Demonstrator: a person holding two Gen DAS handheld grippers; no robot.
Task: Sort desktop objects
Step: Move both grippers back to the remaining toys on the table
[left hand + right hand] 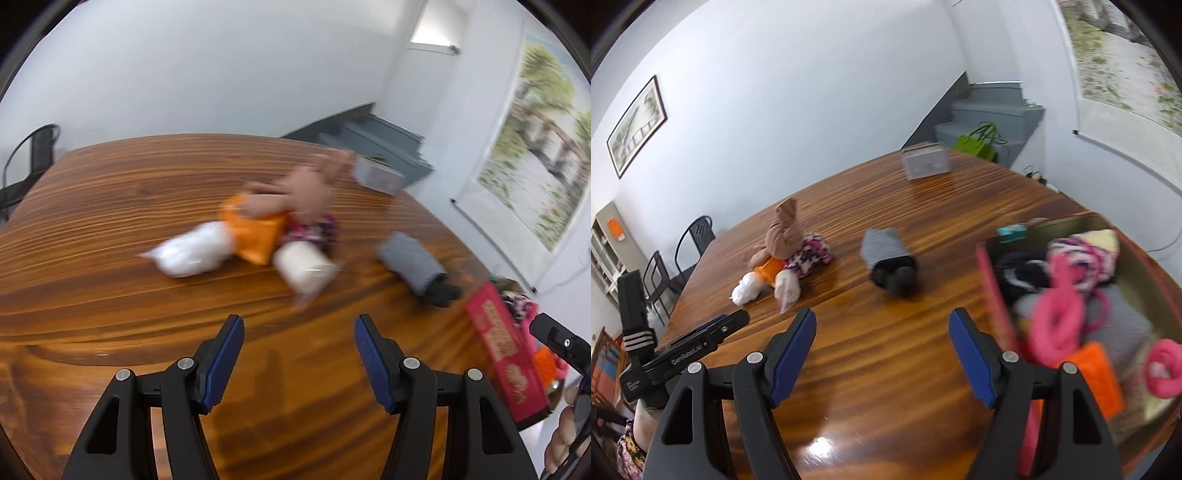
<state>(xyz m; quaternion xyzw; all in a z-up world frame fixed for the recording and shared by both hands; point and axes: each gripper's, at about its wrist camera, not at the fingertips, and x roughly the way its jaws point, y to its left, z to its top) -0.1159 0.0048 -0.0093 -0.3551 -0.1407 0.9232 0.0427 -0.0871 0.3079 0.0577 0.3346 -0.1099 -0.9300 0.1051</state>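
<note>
Currently both grippers, left gripper (299, 354) and right gripper (882, 350), hover wide open and empty above the tabletop (886, 369); a red box (993, 295) at its right edge holds sorted items; a grey bundle (888, 258) and a small pile (783, 258) lie mid-table, likely next to be grasped.

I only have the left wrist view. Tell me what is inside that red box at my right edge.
Observer: The red box is open and already holds things: pink cords, an orange piece and dark rolled fabric.
Operator: Report the right gripper.
Observer: The right gripper is open and empty, above bare table beside the box.
Operator: Check behind the small grey case.
Observer: A green bag sits on the stairs behind the grey case.
</note>
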